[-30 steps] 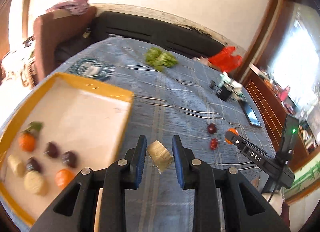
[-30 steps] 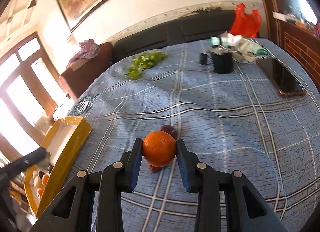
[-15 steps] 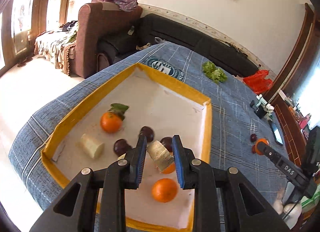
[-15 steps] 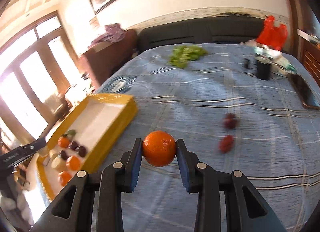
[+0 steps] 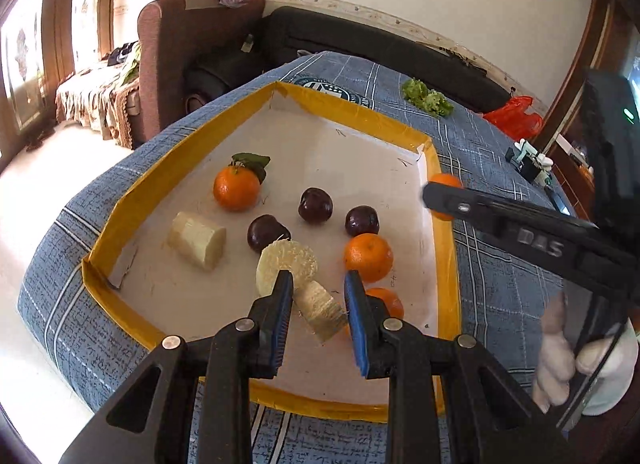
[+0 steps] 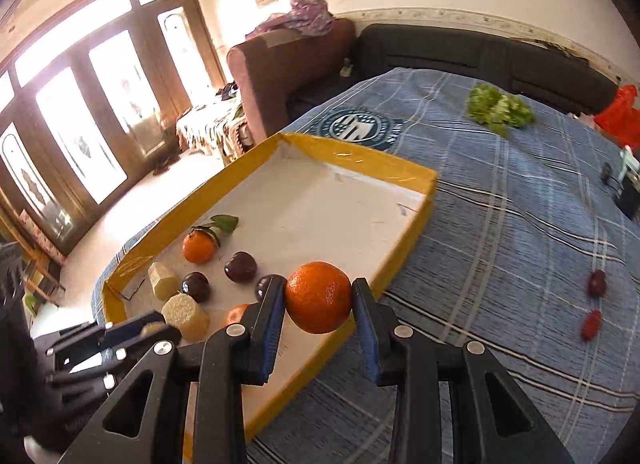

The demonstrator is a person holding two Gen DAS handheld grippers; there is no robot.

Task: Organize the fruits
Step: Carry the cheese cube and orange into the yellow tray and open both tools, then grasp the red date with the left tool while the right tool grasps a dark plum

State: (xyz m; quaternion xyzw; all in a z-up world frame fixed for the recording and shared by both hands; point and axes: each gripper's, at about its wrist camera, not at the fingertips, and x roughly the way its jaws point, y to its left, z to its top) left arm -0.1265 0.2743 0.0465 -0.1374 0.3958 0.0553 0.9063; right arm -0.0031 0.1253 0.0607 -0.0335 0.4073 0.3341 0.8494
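8 pieces already lie in the yellow-rimmed tray (image 5: 443, 264): 3 oranges, 3 dark plums and 2 pale cane-like chunks, gathered toward its near end, while the far half of the white floor is bare. The leafy orange (image 5: 236, 188) sits farthest back, the plums (image 5: 315, 205) in a loose row in the middle.

2 more are on their way. The left gripper (image 5: 318, 296) hangs over the near part of the tray with its jaws narrow, pinching another pale chunk (image 5: 320, 310) just beside the round-ended one (image 5: 286, 260). The right gripper (image 6: 318, 300) is clamped on an orange (image 6: 318, 297) held over the tray's right wall, not yet clearly inside.

Out on the blue plaid cloth (image 6: 500, 224), 2 small red fruits (image 6: 596, 283) remain well apart from the tray, and a bunch of green leaves (image 6: 498, 108) lies farther back; whether that belongs to the job cannot be told.

By this reading the sorting is well past halfway: 2 releases, then at least 2 more fetches.
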